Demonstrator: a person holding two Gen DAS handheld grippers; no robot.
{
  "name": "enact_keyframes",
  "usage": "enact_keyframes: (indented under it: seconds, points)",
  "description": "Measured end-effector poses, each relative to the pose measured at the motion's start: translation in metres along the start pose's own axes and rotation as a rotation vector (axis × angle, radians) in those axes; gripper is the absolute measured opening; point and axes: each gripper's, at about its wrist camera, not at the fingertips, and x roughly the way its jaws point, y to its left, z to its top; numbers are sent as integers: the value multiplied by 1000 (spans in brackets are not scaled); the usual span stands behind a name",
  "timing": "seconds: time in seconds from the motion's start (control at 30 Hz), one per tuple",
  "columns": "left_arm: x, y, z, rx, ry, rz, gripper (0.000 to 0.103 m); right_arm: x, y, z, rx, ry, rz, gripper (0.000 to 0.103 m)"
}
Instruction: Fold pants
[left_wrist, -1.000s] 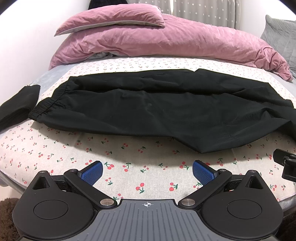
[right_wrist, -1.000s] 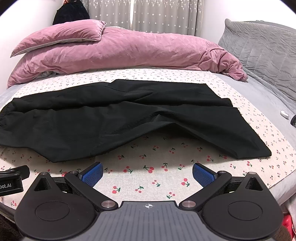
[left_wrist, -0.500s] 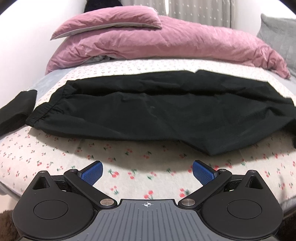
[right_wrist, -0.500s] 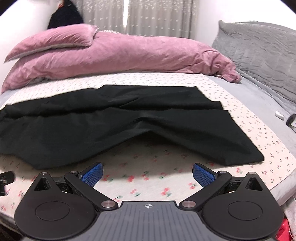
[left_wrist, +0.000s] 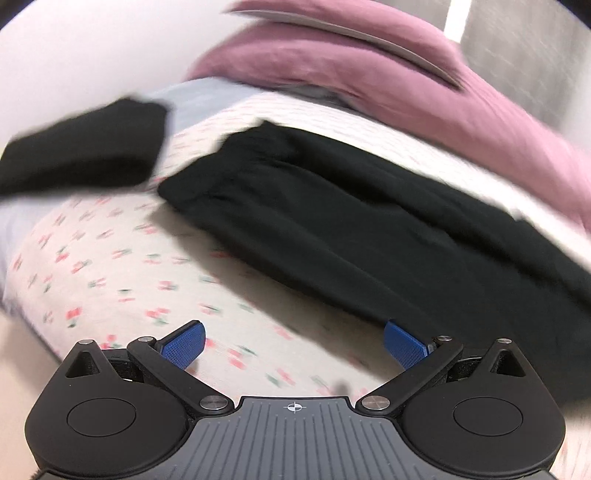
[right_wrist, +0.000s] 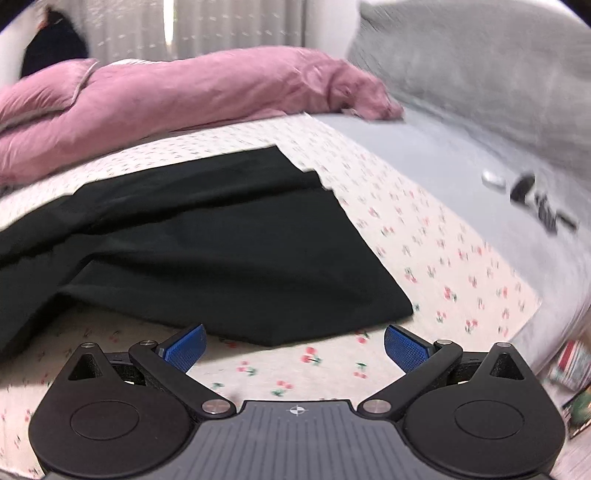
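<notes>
Black pants (left_wrist: 362, 218) lie spread across the cherry-print sheet (left_wrist: 110, 273), waistband end toward the left in the left wrist view. Their leg ends (right_wrist: 295, 280) show in the right wrist view, the nearer hem just beyond the blue pads. My left gripper (left_wrist: 293, 345) is open and empty, low over the sheet in front of the pants' near edge. My right gripper (right_wrist: 294, 345) is open too, holding nothing, close to the nearer leg's hem. Both views are motion-blurred.
A folded black garment (left_wrist: 81, 155) lies at the left of the bed. A pink duvet (right_wrist: 192, 96) and pillow (left_wrist: 332, 26) fill the far side. A grey pillow (right_wrist: 480, 74) and small dark items (right_wrist: 535, 203) lie at the right. The bed's edge is near me.
Both grippers moved in closer and lower to the bed. The left view swung left toward the waistband, the right view swung right toward the leg hems. Both stayed open.
</notes>
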Motion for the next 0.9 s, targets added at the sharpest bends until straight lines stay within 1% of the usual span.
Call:
enact_keyframes:
  seconds: [0.1, 0.17, 0.23, 0.27, 0.3, 0.33, 0.37, 0.43, 0.47, 0.53, 0.57, 0.63, 0.67, 0.73, 0.77, 0.8, 0.83, 0.9]
  points:
    - [14, 28, 12, -144, 12, -27, 101, 10, -20, 2, 65, 32, 40, 101]
    - [23, 43, 14, -225, 12, -62, 99, 18, -32, 3, 101, 48, 54, 99]
    - [30, 52, 16, -291, 16, -122, 82, 24, -46, 3, 176, 60, 48, 98]
    - [32, 55, 15, -316, 18, -141, 78, 27, -53, 1, 220, 71, 53, 96]
    - [35, 58, 15, -343, 15, -163, 71, 32, -59, 1, 265, 84, 66, 93]
    - [39, 61, 18, -368, 13, -183, 62, 35, -65, -1, 314, 95, 85, 92]
    - [42, 63, 18, -388, 17, -196, 59, 39, -72, -5, 367, 102, 112, 93]
    - [51, 69, 19, -431, 27, -240, 48, 40, -82, -11, 443, 84, 154, 93]
    - [54, 71, 19, -449, 34, -254, 46, 41, -85, -12, 464, 69, 167, 93]
    - [61, 73, 20, -464, 39, -286, 38, 43, -87, -13, 509, 46, 193, 92]
    - [63, 72, 20, -466, 40, -289, 36, 45, -88, -13, 526, 38, 203, 92]
    - [69, 72, 19, -467, 33, -305, 25, 55, -94, -10, 554, 14, 222, 88]
    - [71, 71, 18, -469, 36, -308, 21, 59, -95, -9, 565, 3, 225, 81]
    - [76, 70, 19, -472, 46, -310, 1, 67, -97, -8, 579, -28, 208, 55]
    - [76, 69, 19, -461, 54, -303, 0, 70, -97, -7, 584, -44, 189, 20]
    - [74, 68, 20, -441, 55, -295, 0, 74, -98, -7, 589, -38, 178, 4]
    - [70, 66, 21, -407, 49, -276, 0, 78, -101, -7, 609, -31, 187, 4]
    - [60, 65, 25, -353, 38, -260, 0, 76, -110, -7, 644, -47, 192, 2]
